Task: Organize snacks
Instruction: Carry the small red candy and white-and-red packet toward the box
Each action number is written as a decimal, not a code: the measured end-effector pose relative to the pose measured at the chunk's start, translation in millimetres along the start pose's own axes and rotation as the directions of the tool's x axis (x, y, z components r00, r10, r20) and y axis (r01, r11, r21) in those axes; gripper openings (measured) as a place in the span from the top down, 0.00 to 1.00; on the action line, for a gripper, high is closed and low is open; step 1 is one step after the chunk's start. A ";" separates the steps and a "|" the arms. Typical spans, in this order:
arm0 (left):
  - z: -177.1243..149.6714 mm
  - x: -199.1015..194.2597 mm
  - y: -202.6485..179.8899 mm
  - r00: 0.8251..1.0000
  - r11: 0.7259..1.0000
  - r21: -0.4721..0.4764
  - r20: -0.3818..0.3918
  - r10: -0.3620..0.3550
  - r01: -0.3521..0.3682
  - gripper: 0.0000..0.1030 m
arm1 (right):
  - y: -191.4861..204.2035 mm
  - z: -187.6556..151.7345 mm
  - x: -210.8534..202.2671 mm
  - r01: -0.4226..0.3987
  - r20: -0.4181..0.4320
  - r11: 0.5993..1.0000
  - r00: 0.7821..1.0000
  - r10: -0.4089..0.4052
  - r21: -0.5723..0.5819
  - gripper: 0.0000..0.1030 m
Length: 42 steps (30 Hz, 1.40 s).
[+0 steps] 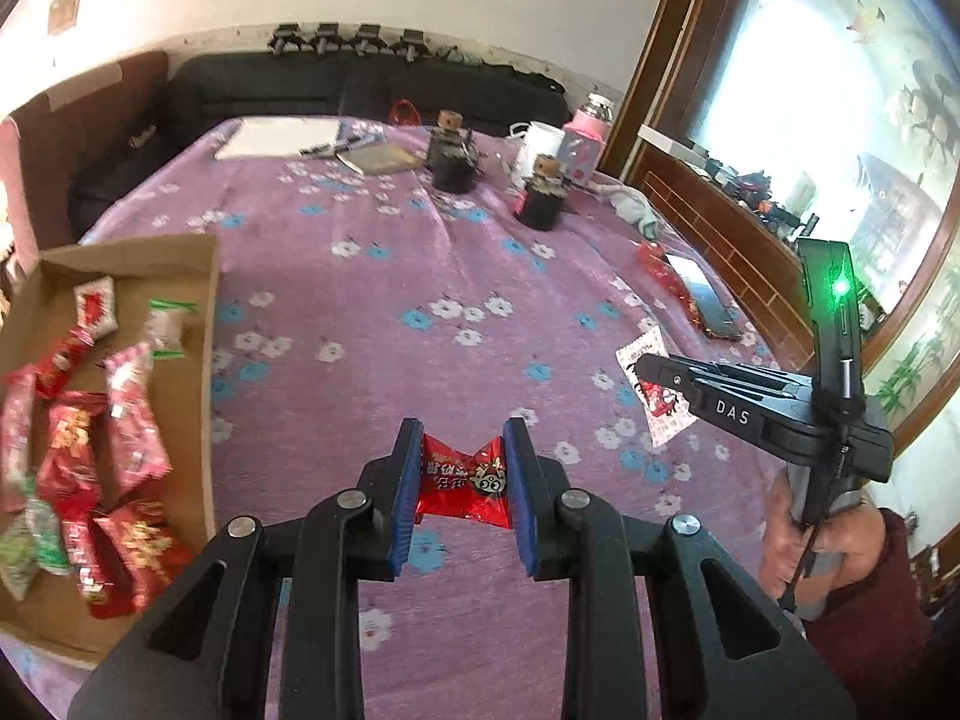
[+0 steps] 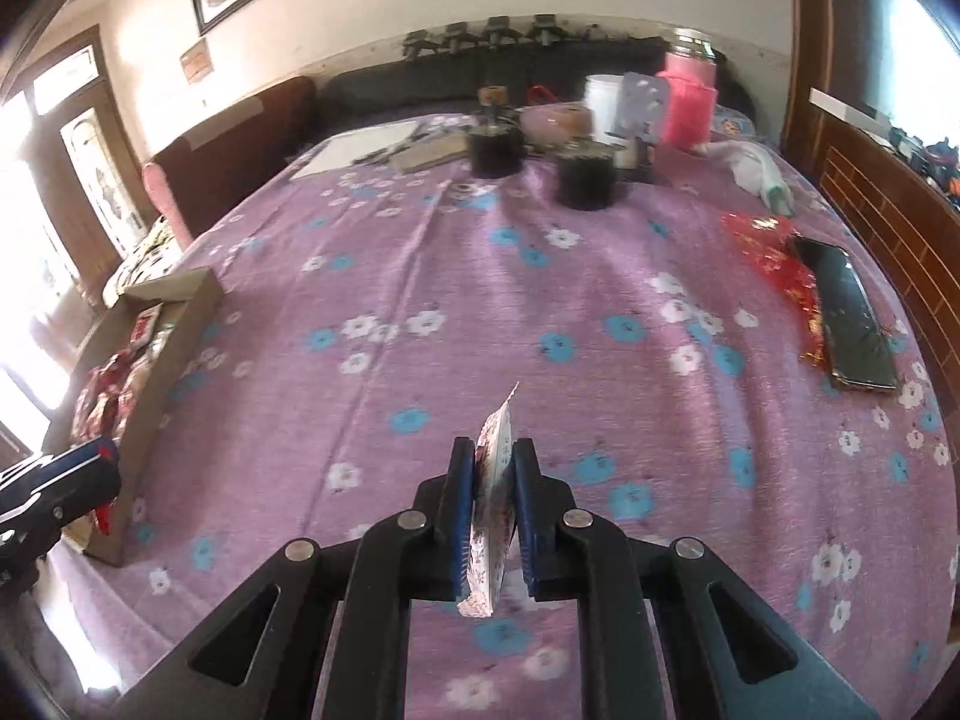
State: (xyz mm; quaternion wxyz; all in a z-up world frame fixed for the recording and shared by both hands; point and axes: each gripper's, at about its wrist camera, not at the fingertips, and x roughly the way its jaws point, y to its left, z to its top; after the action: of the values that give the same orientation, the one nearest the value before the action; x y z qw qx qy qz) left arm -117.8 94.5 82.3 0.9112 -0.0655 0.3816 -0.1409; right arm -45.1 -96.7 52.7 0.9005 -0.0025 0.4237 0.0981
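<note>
My left gripper (image 1: 462,450) is shut on a red candy packet (image 1: 465,483) and holds it above the purple flowered cloth, right of a shallow cardboard box (image 1: 201,324) that holds several red, pink and green snack packets (image 1: 129,414). My right gripper (image 2: 493,462) is shut on a thin white packet with red print (image 2: 495,498), held edge-on above the cloth. In the left wrist view the right gripper (image 1: 651,369) shows at the right with that white packet (image 1: 654,396). The box (image 2: 180,324) lies far left in the right wrist view.
A phone (image 2: 846,318) and red foil wrapper (image 2: 774,258) lie at the right edge. Two black jars (image 2: 585,177), a white mug, a pink bottle (image 2: 690,96), papers and a cloth stand at the far end. A wooden bed frame (image 2: 876,192) runs along the right.
</note>
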 end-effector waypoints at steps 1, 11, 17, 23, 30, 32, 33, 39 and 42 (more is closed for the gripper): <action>-0.1 -2.1 1.5 1.000 1.000 0.002 0.007 0.008 -0.008 0.77 | 4.7 -0.4 -0.4 -0.004 0.000 1.000 1.000 0.004 -0.006 0.87; -3.2 -14.9 18.9 0.998 0.998 -0.017 0.033 0.056 -0.056 0.77 | 46.8 -1.0 -2.3 -0.045 -0.006 0.997 0.999 0.045 -0.070 0.87; -4.6 -18.7 25.9 0.997 0.998 -0.032 0.034 0.064 -0.062 0.77 | 63.6 1.0 -6.5 -0.053 -0.004 0.993 0.999 0.053 -0.102 0.87; -5.4 -24.1 29.7 0.997 0.997 -0.042 0.040 0.065 -0.063 0.77 | 78.8 3.5 -11.7 -0.067 0.003 0.989 0.998 0.068 -0.130 0.87; -6.0 -32.8 33.1 0.996 0.996 -0.053 0.055 0.070 -0.067 0.77 | 94.7 4.4 -17.4 -0.084 0.010 0.984 0.996 0.086 -0.156 0.87; -6.5 -34.8 34.8 0.996 0.996 -0.057 0.057 0.073 -0.069 0.76 | 98.6 4.4 -18.9 -0.087 0.012 0.983 0.996 0.090 -0.164 0.87; -6.8 -35.7 35.8 0.996 0.996 -0.060 0.057 0.073 -0.070 0.76 | 100.5 4.8 -19.2 -0.088 0.012 0.982 0.996 0.091 -0.167 0.87; -6.7 -43.0 43.8 0.995 0.994 -0.079 0.068 0.076 -0.071 0.76 | 111.5 5.2 -20.2 -0.105 0.008 0.978 0.994 0.108 -0.180 0.87; -5.9 -48.2 50.4 0.993 0.993 -0.092 0.077 0.086 -0.079 0.76 | 117.7 6.2 -20.4 -0.116 0.008 0.975 0.993 0.120 -0.187 0.87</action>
State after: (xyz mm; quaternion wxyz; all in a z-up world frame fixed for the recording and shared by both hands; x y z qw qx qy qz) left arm -143.9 157.2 99.3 0.9271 -0.0955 0.3528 -0.0833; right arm -74.1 15.8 81.5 0.8929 -0.0608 0.4034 0.1907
